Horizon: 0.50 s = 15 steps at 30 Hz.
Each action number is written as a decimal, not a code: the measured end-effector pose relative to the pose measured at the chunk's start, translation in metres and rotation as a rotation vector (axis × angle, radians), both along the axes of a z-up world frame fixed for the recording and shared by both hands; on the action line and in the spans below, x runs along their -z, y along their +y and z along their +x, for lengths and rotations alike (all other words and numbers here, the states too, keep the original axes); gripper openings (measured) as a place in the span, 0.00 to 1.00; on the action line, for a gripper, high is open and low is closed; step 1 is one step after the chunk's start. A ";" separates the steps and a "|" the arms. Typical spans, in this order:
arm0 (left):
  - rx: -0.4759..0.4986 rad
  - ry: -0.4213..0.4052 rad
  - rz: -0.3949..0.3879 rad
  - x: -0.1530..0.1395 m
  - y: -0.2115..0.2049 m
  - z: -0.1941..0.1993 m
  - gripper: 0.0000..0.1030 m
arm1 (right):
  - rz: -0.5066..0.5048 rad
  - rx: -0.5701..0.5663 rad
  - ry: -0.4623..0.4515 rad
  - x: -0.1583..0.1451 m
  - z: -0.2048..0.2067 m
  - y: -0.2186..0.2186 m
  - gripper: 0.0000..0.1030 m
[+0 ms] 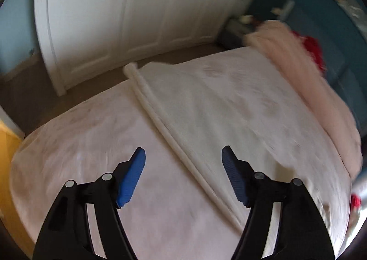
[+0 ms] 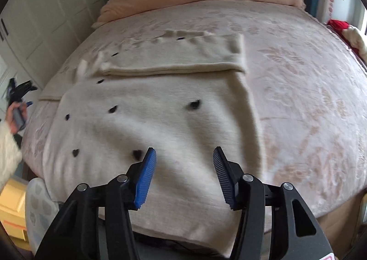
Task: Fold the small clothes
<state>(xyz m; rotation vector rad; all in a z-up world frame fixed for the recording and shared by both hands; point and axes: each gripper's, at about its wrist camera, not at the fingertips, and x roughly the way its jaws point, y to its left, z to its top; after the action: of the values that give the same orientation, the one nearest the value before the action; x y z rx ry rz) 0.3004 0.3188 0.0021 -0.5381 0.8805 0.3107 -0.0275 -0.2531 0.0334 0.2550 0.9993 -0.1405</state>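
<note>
a cream garment with small black hearts [image 2: 146,122] is seen spread flat on the bed cover [image 2: 298,90], one sleeve folded across its upper part, its thick edge [image 1: 160,113] crossing the left wrist view diagonally. the right gripper [image 2: 184,157] is held above the garment's lower part, jaws apart and nothing gripped. the left gripper [image 1: 183,157] is likewise released and empty, held over the bed, and is glimpsed at the left bedside in the right wrist view
</note>
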 end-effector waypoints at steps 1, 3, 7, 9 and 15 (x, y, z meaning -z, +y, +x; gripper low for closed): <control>-0.040 0.037 -0.007 0.012 0.012 0.012 0.63 | 0.014 -0.016 0.006 0.002 0.005 0.007 0.50; -0.099 0.052 -0.054 0.028 0.023 0.027 0.61 | 0.023 -0.043 0.033 0.011 0.014 0.023 0.51; -0.151 0.020 -0.048 0.036 0.032 0.040 0.21 | 0.040 -0.087 0.080 0.025 0.028 0.049 0.51; -0.126 0.043 -0.059 0.033 0.033 0.047 0.06 | 0.036 -0.090 0.083 0.028 0.031 0.055 0.52; 0.121 -0.206 0.103 -0.063 -0.064 0.042 0.05 | 0.070 -0.086 0.067 0.033 0.033 0.059 0.52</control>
<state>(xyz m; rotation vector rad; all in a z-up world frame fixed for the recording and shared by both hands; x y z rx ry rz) 0.3419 0.2544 0.0649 -0.4117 0.6902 0.1852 0.0056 -0.1946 0.0005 0.2716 1.0814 -0.0357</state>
